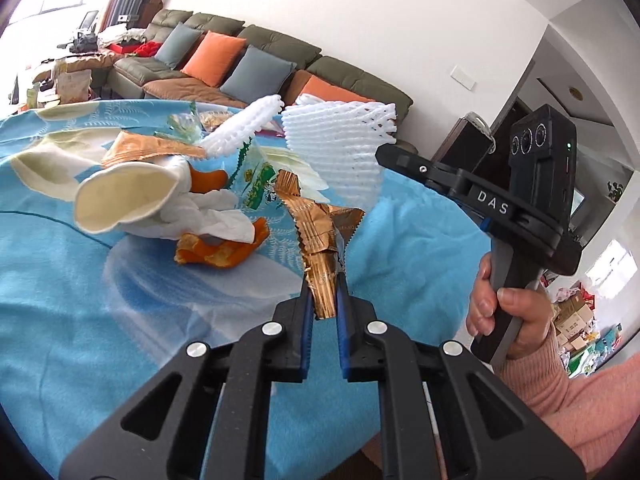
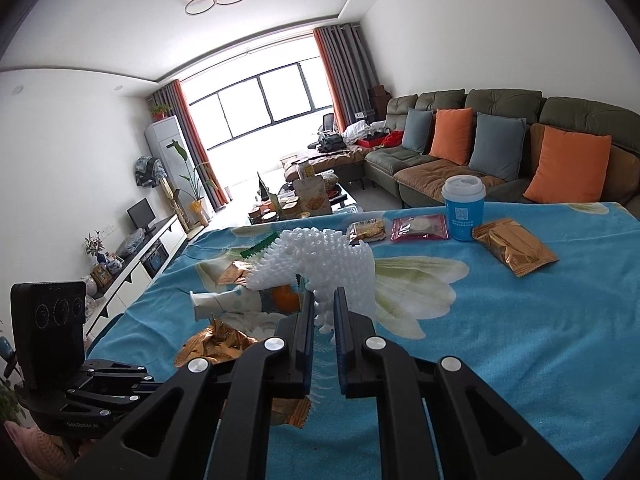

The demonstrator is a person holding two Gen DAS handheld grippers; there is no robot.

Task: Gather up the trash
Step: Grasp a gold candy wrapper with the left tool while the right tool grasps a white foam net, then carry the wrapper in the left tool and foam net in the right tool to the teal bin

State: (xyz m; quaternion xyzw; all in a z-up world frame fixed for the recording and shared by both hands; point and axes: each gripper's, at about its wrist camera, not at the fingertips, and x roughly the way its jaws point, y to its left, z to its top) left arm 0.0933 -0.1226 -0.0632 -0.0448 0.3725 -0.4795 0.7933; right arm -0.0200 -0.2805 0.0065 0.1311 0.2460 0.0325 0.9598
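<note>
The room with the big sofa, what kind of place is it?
Most likely a home living room: a long green sofa with orange and blue cushions, a TV stand by the wall, and a table under a blue flowered cloth.

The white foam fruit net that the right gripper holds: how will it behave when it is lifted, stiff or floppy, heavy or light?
The white foam fruit net is probably very light: it stands out from the right gripper, pinched only at its edge. It looks springy, keeping its open mesh shape. The pinched part squashes thin, so it may slip out if jerked.
</note>
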